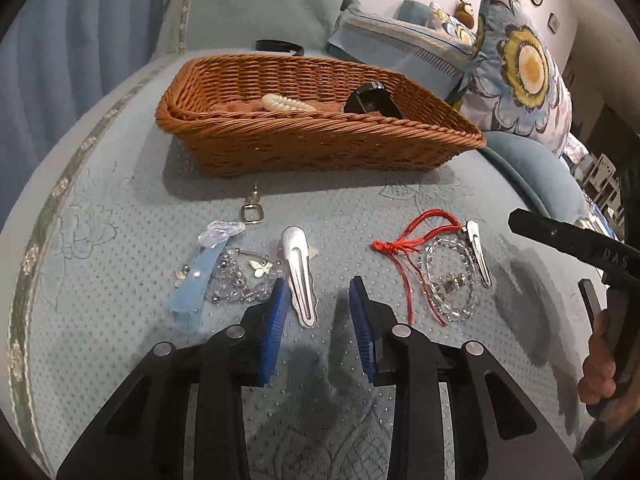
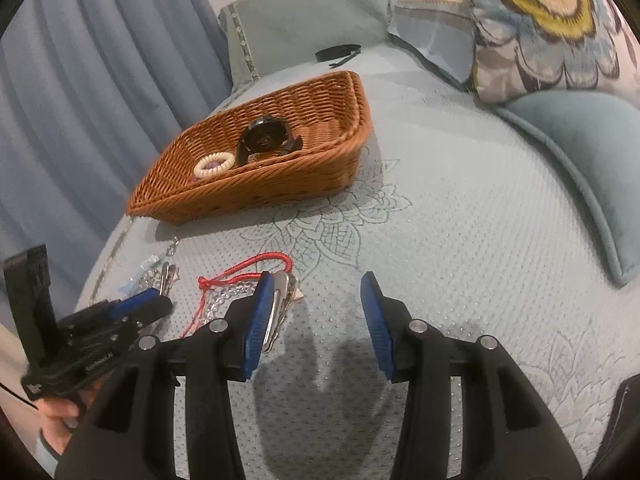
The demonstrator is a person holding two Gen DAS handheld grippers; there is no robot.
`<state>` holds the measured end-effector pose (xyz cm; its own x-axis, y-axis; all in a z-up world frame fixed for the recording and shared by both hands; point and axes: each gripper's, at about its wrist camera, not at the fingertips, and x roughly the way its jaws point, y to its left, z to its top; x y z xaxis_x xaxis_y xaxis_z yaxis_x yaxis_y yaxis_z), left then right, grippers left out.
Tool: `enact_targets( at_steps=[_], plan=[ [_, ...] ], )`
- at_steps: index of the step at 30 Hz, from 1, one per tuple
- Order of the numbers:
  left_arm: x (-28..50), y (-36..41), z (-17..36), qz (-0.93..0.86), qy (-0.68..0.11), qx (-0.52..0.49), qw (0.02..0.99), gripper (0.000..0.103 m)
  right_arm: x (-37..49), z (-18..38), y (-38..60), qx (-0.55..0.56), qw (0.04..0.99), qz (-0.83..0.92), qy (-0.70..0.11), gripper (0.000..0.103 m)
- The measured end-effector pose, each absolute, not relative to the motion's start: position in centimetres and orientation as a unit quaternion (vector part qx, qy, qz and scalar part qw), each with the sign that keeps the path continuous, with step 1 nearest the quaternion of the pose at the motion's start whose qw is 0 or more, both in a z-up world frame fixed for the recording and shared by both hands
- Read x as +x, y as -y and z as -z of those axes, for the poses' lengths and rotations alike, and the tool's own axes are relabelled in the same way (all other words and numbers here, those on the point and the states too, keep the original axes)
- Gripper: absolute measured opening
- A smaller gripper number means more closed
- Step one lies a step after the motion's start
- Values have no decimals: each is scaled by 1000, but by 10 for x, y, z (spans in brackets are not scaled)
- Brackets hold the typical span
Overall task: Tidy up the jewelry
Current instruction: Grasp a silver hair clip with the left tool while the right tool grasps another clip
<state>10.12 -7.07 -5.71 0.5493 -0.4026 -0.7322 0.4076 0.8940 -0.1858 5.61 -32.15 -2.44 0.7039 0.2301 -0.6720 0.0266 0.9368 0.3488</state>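
Observation:
A brown wicker basket [image 1: 320,148] stands on the bed and holds a pearl bracelet [image 1: 288,103] and a black watch [image 1: 370,100]; it also shows in the right wrist view [image 2: 256,184]. In front of it lie a large silver hair clip [image 1: 298,272], a blue clip [image 1: 200,280], a butterfly bead bracelet [image 1: 248,276], a gold clasp [image 1: 252,212], a red cord [image 1: 404,252], a clear bead bracelet [image 1: 452,280] and a small silver clip [image 1: 478,252]. My left gripper [image 1: 318,300] is open, just before the large clip. My right gripper [image 2: 318,300] is open, its left finger beside the small silver clip [image 2: 280,304].
A black hairband [image 1: 278,45] lies behind the basket. Floral pillows [image 1: 520,72] and a teal cushion [image 2: 580,160] sit to the right. Blue curtains [image 2: 80,100] hang on the left. The bed cover [image 2: 460,220] stretches right of the jewelry.

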Motion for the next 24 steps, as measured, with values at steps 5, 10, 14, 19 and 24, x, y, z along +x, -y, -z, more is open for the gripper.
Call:
enact_targets(
  at_steps=[5,10,14,19,24],
  plan=[
    [102,69,58,216,-414,5,884,17,56,27,322,181,904,-62,-383,42],
    [98,67,56,220,-410,3,885,11,55,24,315,173,905,-74,-382,42],
    [85,67,56,221,-410,9,885,11,58,27,303,146,902,-78,-399,34],
    [76,67,57,223,-416,6,881,11,62,36,282,110,897,-85,-419,24],
    [71,76,56,233,-417,14,878,11,67,40,265,64,906,-50,-415,23]
  ],
)
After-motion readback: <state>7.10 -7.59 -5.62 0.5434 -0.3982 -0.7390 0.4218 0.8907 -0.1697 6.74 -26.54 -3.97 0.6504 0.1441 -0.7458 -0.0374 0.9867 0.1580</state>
